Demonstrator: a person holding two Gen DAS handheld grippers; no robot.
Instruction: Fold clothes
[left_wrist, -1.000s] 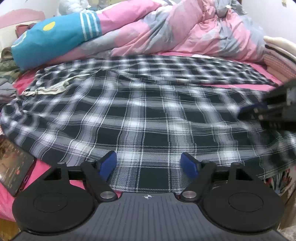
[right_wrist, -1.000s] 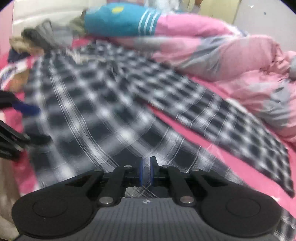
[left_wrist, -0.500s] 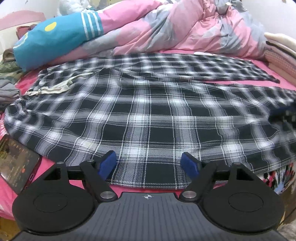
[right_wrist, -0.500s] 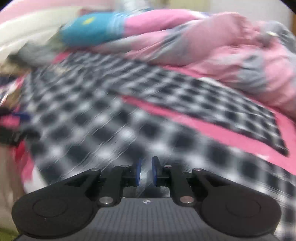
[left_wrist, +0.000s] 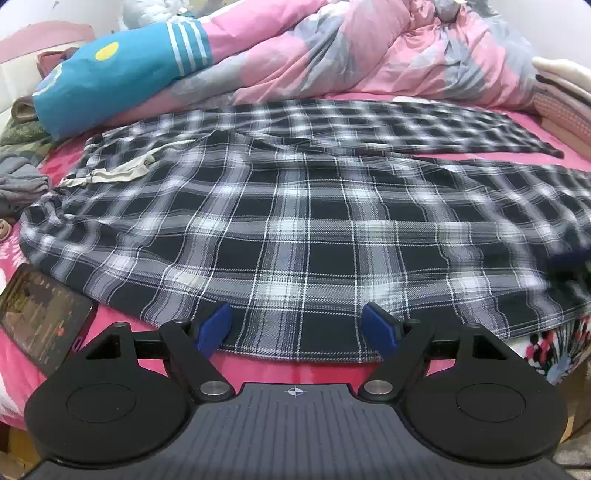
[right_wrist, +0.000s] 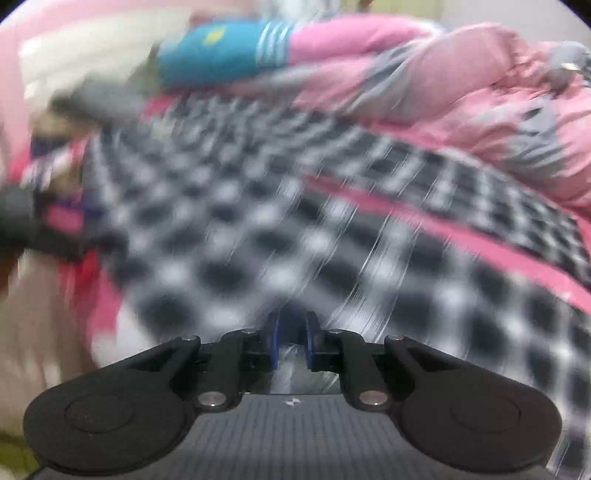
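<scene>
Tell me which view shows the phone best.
The left wrist view: the phone lies sharp at lower left on the pink sheet, beside the plaid garment's edge. The right wrist view is motion-blurred and shows no phone.

The left gripper (left_wrist: 297, 326) is sitting level and low with its blue fingertips (left_wrist: 216, 325) spread wide and nothing between them, while the right gripper (right_wrist: 291, 345) is showing a narrow gap between its blue pads (right_wrist: 274, 345), view motion-blurred.
</scene>
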